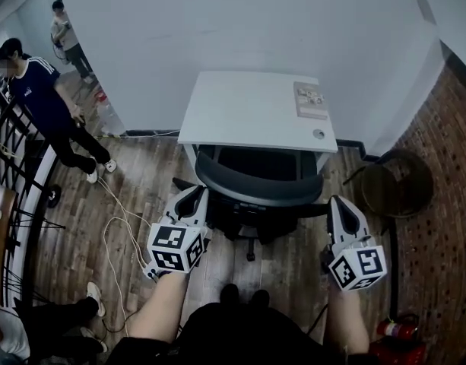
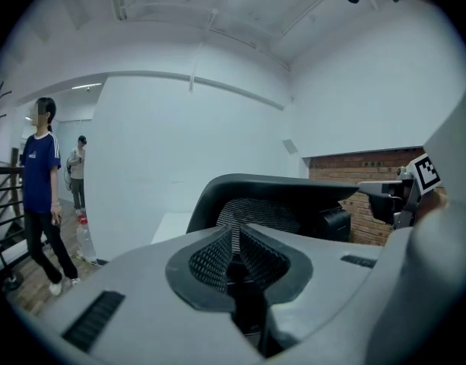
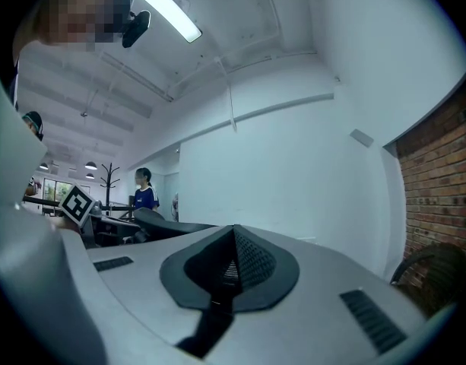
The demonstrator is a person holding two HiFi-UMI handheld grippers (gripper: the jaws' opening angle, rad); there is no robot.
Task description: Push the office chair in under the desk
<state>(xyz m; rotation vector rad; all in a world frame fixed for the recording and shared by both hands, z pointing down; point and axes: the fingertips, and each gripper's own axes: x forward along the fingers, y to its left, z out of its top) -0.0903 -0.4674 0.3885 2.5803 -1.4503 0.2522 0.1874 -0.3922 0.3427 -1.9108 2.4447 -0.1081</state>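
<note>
A person in a dark blue shirt [image 1: 46, 105] stands on the wooden floor [image 1: 141, 173] at the left, with a second person [image 1: 69, 40] farther back. A white cable [image 1: 115, 226] trails across the boards. By the brick wall [image 1: 445, 166] stand a round wicker chair [image 1: 396, 185] and a red fire extinguisher [image 1: 396, 331]. A booklet [image 1: 310, 99] lies on the desk [image 1: 240, 109].

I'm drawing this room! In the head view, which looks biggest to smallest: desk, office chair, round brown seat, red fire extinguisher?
1. The desk and the office chair look about alike; the chair is partly under the desk.
2. The round brown seat.
3. The red fire extinguisher.
</note>
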